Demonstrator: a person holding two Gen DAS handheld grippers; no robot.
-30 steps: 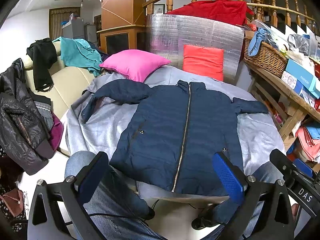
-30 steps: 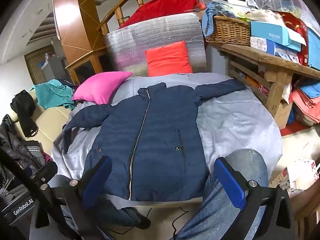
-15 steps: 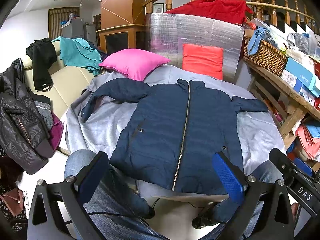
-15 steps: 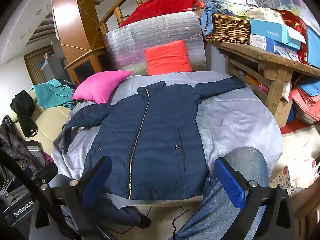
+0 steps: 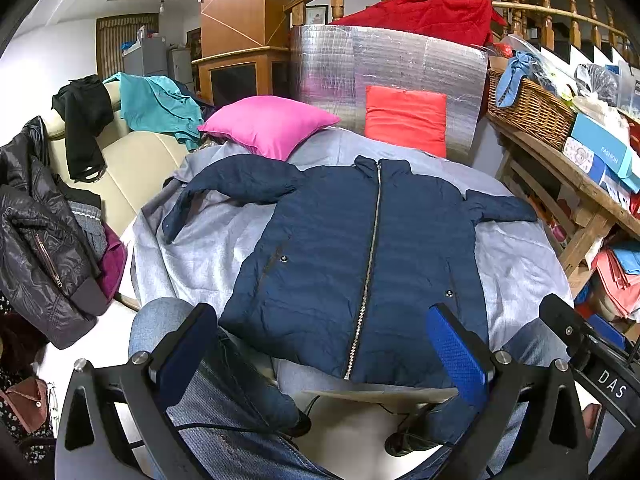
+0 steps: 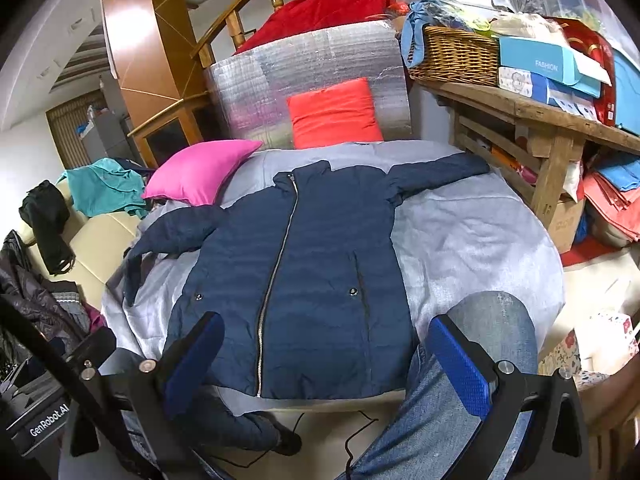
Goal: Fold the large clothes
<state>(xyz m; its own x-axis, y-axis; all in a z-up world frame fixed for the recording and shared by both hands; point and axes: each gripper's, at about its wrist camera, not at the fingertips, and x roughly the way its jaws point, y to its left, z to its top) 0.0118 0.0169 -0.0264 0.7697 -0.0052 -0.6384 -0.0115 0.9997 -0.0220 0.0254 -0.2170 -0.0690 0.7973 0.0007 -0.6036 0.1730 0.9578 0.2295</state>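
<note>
The navy puffer jacket (image 5: 360, 248) lies face up and zipped, spread flat on the grey-sheeted table (image 5: 520, 256) ahead of both claws, its hem nearest them and its collar farthest away. No fold is made yet: both sleeves are out to the sides, the left sleeve (image 5: 228, 188) bent and trailing toward the table's edge, the right sleeve (image 6: 440, 172) stretched straight. By my reading, the task is at its very start; everything is left to do, from bringing the sleeves in to doubling the body.

The left gripper (image 5: 320, 352) hovers just short of the hem with its fingers spread wide and nothing between them. The right gripper (image 6: 324, 360) hangs likewise, wide apart and empty, its fingers framing the lower front of the jacket without touching it. The person's jeans-clad knees (image 6: 492, 320) sit under and beside the claws.

Beyond the jacket's collar a pink cushion (image 5: 268, 124) and a red cushion (image 5: 404, 120) rest against a silver foil panel (image 5: 384, 64). To the right of the claws stands a wooden bench (image 6: 540, 120) with a wicker basket (image 6: 456, 56).
</note>
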